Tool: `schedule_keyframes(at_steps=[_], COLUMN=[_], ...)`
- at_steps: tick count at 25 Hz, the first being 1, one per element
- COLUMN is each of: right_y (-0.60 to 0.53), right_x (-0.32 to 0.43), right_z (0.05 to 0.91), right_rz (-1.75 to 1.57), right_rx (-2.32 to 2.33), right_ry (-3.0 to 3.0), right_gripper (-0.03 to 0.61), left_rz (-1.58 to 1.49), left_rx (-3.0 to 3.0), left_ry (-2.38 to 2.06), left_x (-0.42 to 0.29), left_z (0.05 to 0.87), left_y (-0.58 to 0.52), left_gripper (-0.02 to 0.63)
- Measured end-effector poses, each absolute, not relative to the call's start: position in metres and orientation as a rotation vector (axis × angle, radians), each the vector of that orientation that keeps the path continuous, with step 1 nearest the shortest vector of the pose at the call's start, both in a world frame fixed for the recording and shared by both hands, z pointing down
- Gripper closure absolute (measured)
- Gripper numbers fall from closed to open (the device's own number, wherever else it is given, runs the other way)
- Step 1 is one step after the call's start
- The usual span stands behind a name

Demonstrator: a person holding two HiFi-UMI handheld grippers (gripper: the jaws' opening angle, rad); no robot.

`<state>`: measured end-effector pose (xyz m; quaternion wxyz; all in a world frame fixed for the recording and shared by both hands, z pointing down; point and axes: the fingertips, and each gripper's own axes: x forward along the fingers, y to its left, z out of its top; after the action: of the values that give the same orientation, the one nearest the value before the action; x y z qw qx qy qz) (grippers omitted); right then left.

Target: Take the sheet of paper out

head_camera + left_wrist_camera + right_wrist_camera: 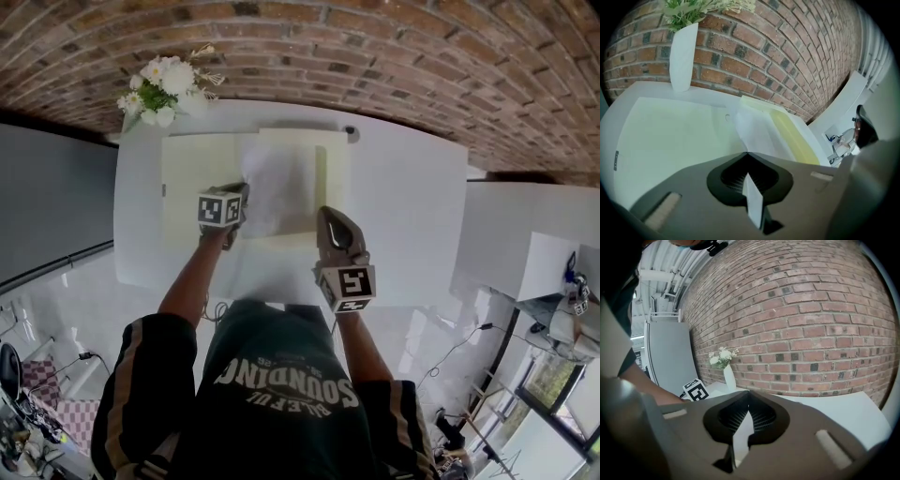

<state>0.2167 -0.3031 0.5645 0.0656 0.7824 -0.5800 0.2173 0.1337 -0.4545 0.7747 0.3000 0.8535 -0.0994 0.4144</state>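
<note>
left gripper [242, 194] is clamping the left edge of the thin white sheet of paper [281, 187]. in the left gripper view the jaws are pressing together, and a strip of the sheet is showing pinched between them. from the jaw tips the sheet is running forward, bowed and held up off the open pale yellow card folder [192, 178]. its far end is reaching toward the folder's deeper yellow right half. the folder is lying flat on the white rectangular table [412, 216].

right gripper [328, 214] is hovering just right of the sheet's near right corner, apart from it. its jaws are meeting tip to tip with nothing in them.

a white vase of white flowers [161, 86] is standing at the table's far left corner, by the red brick wall [375, 56].
</note>
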Motion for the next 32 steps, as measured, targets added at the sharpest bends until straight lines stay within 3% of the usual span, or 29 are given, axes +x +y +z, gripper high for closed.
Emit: schedule_keyframes(at_steps=[32], right_y=[-0.32], right_x=[0.17], right_z=[0.511], right_rz=[0.472], right_rx=[2.281], right_ry=[-1.977], right_gripper=[0.584], left_rz=[0.966], left_rx=[2.602], left_ry=[-0.483], left_x=[0.05], left_z=[0.651], left_y=[-0.462], left_gripper=[0.602])
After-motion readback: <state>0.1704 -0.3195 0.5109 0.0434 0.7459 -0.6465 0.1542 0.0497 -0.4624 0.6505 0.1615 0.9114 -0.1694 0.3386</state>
